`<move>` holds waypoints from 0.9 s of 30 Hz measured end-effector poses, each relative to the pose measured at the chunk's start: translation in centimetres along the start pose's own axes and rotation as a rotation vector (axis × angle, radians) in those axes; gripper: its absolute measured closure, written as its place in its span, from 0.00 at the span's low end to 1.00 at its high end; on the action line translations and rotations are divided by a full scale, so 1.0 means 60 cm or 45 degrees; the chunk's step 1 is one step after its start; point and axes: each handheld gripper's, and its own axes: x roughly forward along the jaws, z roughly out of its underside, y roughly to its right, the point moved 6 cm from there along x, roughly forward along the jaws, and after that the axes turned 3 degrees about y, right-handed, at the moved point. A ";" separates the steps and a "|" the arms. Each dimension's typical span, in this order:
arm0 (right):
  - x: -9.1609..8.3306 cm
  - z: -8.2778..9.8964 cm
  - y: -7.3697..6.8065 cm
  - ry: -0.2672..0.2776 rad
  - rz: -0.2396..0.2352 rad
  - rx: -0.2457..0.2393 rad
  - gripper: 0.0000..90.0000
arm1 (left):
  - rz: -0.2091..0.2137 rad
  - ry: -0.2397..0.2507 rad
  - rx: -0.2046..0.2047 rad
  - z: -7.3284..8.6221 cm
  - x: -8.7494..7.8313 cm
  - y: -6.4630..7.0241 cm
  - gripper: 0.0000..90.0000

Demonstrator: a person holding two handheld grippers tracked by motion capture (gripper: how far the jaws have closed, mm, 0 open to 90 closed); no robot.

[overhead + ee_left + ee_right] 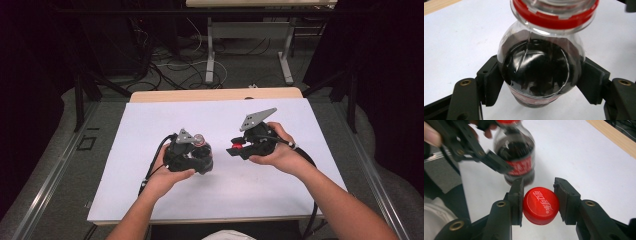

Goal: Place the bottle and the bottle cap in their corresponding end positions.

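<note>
While the high view sets both hands over the middle of the white table, it leaves the held things small and half hidden. There the left gripper sits left of centre with only the bare neck of the bottle showing above its black body, and the right gripper lies just to the right, well clear of the neck, with a speck of red at its tips.

The left gripper view brings out what that view cannot: the left gripper is clenched on the bottle, one ribbed pad pressing each side of the clear shoulder. Dark drink fills the body, and a red ring circles the neck at the top of the frame.

The right gripper view settles the red speck. The right gripper grasps a red cap by its ridged edge, pads tight on both sides, white lettering on its top turned to the camera. Beyond it, farther off, the bottle stands upright with its red label, one jaw of the other gripper laid across it, blurred. A wooden edge of the table runs along the far right.
</note>
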 end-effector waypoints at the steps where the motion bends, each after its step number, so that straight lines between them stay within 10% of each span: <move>1: 0.001 0.005 0.001 -0.010 -0.003 0.017 0.68 | -0.001 -0.002 -0.005 0.000 0.000 -0.001 0.33; 15: 0.017 0.080 0.049 -0.091 0.156 0.255 0.67 | -0.036 0.015 -0.024 -0.044 0.012 -0.030 0.33; 27: 0.015 0.118 0.066 -0.050 0.226 0.308 0.67 | -0.054 0.018 -0.046 -0.104 0.072 -0.052 0.33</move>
